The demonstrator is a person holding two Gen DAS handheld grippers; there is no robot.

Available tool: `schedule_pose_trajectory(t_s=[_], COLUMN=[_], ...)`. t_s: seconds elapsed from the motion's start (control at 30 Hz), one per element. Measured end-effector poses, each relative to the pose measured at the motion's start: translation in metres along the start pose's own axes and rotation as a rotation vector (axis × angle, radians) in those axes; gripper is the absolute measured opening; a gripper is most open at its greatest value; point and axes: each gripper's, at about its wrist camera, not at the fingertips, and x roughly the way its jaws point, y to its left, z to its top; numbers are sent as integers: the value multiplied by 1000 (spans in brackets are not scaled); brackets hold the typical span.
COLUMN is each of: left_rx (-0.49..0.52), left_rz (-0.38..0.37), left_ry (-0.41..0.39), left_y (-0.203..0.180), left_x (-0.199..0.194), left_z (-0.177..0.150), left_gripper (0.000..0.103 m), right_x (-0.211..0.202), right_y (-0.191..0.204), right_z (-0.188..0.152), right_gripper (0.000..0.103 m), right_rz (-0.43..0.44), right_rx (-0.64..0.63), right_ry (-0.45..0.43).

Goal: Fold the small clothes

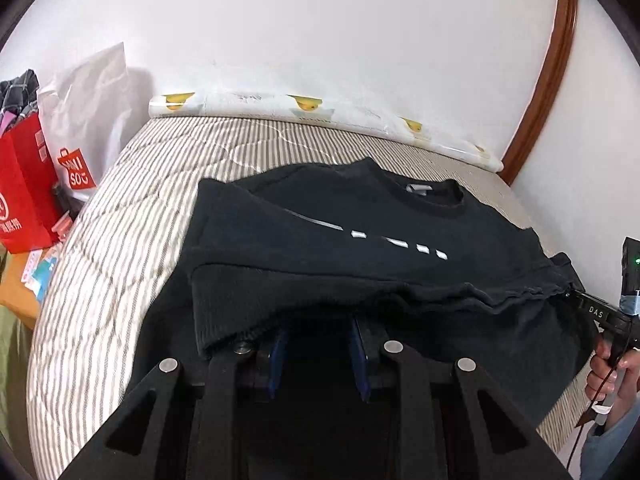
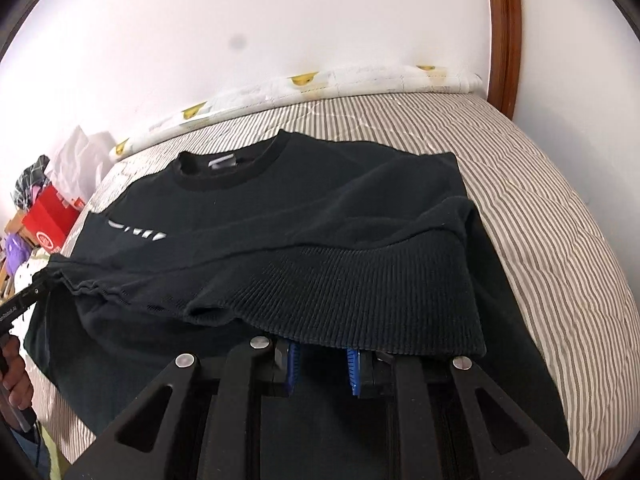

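One black sweatshirt (image 1: 360, 216) lies on the striped bed (image 1: 120, 240), collar toward the wall, its ribbed hem folded up. Both grippers, left gripper (image 1: 318, 344) and right gripper (image 2: 322, 364), reach under that hem; whether their jaws grip cannot be told. Two red bags (image 1: 28, 184) stand beside the bed.

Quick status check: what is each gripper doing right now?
Left gripper: closed on the black sweater, gripping its hem.
Right gripper: closed on the same hem, with its tips hidden under the cloth.
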Motion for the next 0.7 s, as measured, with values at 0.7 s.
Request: schedule_pose_trajectory(t_s=[0.7], left_rx=[-17], left_rz=[65], left_ry=[31], left_y=[33], left_x=[35], left_z=[52], left_gripper=[27], right_x=[47], right_y=[-27], right_z=[67], right_gripper=[22], right_rz=[-85], right_rx=[45], right_ry=[23])
